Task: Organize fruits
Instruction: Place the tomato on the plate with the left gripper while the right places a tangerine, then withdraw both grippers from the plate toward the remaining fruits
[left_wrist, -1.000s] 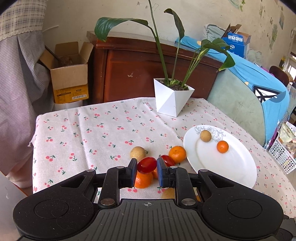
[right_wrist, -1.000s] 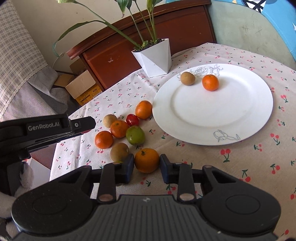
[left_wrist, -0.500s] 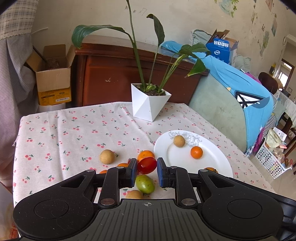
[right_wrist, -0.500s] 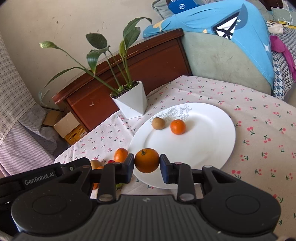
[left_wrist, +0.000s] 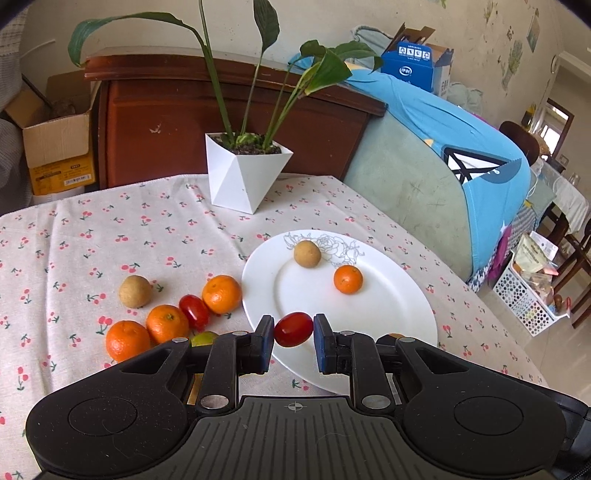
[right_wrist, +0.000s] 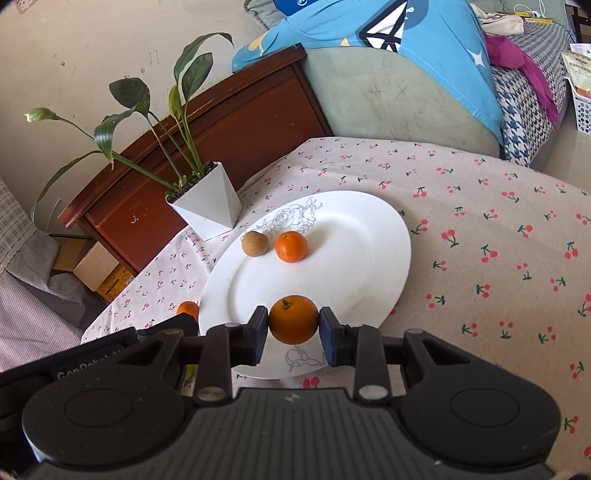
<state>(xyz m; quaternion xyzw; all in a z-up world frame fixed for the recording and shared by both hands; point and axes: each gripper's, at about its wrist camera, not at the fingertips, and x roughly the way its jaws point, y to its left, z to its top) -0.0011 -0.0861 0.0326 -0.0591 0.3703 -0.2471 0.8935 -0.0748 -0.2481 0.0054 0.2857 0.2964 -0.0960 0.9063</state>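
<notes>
My left gripper (left_wrist: 293, 341) is shut on a red cherry tomato (left_wrist: 293, 328), held over the near rim of the white plate (left_wrist: 391, 306). My right gripper (right_wrist: 293, 332) is shut on an orange mandarin (right_wrist: 293, 319), also above the near part of the white plate (right_wrist: 351, 266). On the plate lie a brown round fruit (left_wrist: 307, 253) and a small mandarin (left_wrist: 348, 279). Left of the plate on the cherry-print cloth sit three mandarins (left_wrist: 221, 294), a second red tomato (left_wrist: 194, 311), a brown fruit (left_wrist: 135, 291) and a green fruit (left_wrist: 204, 338), partly hidden behind my left gripper.
A white angular plant pot (left_wrist: 245, 173) with long leaves stands at the back of the table. Behind it is a dark wooden cabinet (left_wrist: 155, 122) and a cardboard box (left_wrist: 55, 147). A padded seat with blue cloth (left_wrist: 461, 155) borders the table's right side.
Both grippers moved right with their fruit, from above the loose pile to over the plate. The right gripper lifted the mandarin off the cloth. The grips stayed the same.
</notes>
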